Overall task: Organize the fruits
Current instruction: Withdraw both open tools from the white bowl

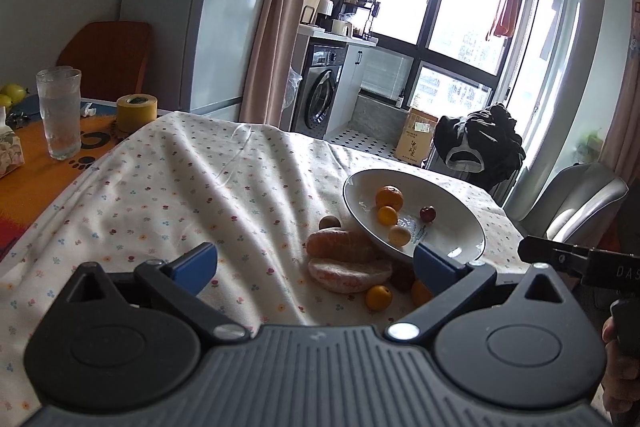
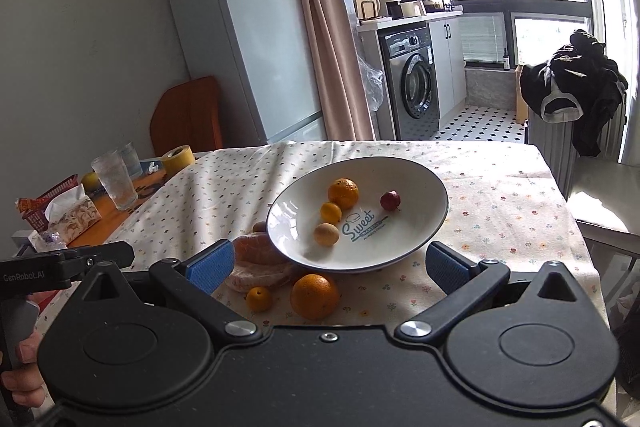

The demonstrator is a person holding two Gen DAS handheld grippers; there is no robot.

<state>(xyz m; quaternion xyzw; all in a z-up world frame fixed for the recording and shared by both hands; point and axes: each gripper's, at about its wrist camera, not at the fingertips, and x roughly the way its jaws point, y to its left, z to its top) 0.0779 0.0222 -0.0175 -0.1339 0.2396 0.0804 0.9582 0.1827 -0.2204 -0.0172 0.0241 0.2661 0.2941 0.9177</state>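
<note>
Resting tilted on a floral cloth spread over the surface [image 2: 500,187], a white plate [image 2: 420,183] is propped on peeled citrus pieces [image 2: 256,263] under its left rim. An orange [image 2: 343,192], two small yellow fruits [image 2: 330,211] and a red fruit [image 2: 390,200] are seen on the plate. A large orange [image 2: 314,295] and a small one [image 2: 259,298] lie on the cloth by the surface's near edge. The left gripper [image 1: 316,263] and the right gripper [image 2: 326,263] are both held short of the fruit, jaws apart and empty.
</note>
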